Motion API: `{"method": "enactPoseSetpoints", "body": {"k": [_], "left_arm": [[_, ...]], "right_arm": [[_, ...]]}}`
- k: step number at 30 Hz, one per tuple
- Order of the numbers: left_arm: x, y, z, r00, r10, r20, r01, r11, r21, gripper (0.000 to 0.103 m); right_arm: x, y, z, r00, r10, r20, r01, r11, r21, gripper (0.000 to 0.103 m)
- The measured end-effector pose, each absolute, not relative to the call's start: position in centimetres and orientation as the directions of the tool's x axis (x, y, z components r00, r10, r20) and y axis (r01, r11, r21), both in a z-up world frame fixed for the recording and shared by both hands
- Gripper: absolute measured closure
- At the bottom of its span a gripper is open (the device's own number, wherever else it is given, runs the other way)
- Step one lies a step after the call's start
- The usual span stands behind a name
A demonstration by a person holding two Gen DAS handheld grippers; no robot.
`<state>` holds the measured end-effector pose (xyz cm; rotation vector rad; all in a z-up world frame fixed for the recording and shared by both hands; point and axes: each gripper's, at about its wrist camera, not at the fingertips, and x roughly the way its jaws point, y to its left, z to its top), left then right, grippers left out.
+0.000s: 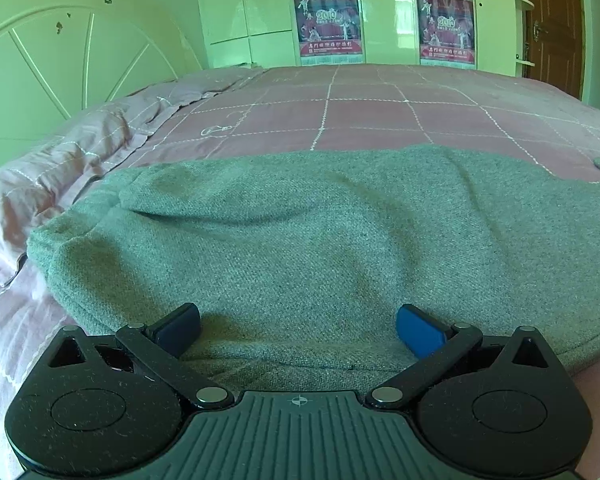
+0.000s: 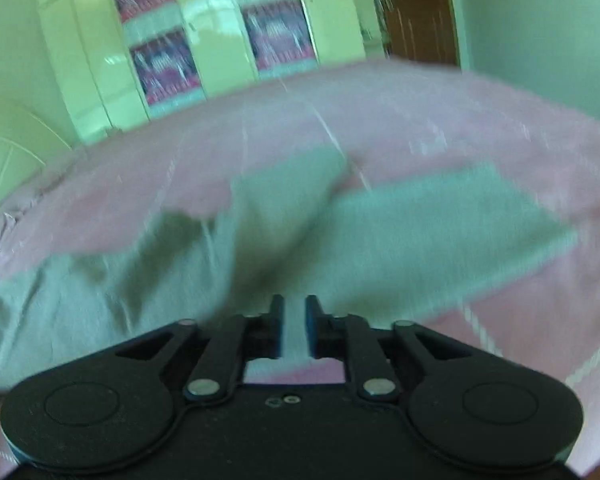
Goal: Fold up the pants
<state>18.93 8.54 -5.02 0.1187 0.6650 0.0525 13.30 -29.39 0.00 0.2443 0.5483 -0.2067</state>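
Observation:
Grey knit pants (image 1: 300, 232) lie spread on the pink checked bed. My left gripper (image 1: 298, 330) is open, its blue pads wide apart just above the near edge of the pants, holding nothing. In the blurred right wrist view the pants (image 2: 420, 240) stretch across the bed with two legs pointing away. My right gripper (image 2: 294, 320) has its pads close together with a strip of grey fabric between them at the near edge of the pants.
A pink checked bedspread (image 1: 360, 112) covers the bed. A pink pillow (image 1: 60, 168) lies at the left by a white headboard (image 1: 40, 60). White wardrobes with posters (image 1: 328, 24) stand behind, and a brown door (image 1: 556, 20) is at the right.

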Motion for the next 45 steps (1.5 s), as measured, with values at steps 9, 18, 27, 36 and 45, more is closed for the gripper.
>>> {"method": "enactPoseSetpoints", "body": {"k": [9, 18, 27, 36, 45], "left_arm": [[17.8, 7.8, -4.4, 0.795, 0.174, -0.582, -0.087, 0.981, 0.175, 0.0], [18.0, 8.2, -4.9, 0.796, 0.164, -0.583, -0.091, 0.984, 0.152, 0.0], [18.1, 8.2, -5.0, 0.795, 0.16, -0.586, -0.089, 0.985, 0.148, 0.0], [18.4, 8.4, -4.9, 0.785, 0.157, -0.599, -0.087, 0.986, 0.145, 0.0], [18.2, 8.2, -5.2, 0.792, 0.161, -0.589, -0.091, 0.985, 0.148, 0.0]], "right_arm": [[24.5, -25.8, -2.0, 0.734, -0.239, -0.636, 0.105, 0.965, -0.242, 0.086], [13.5, -34.9, -1.1, 0.743, -0.217, -0.634, 0.406, 0.898, 0.168, 0.103], [13.7, -32.2, -0.5, 0.799, -0.253, -0.546, 0.258, 0.964, -0.07, 0.08], [21.3, -26.4, -3.3, 0.761, -0.335, -0.555, -0.067, 0.81, -0.582, 0.103], [9.5, -41.4, 4.9, 0.85, -0.33, -0.411, 0.466, 0.835, 0.293, 0.103]]}}
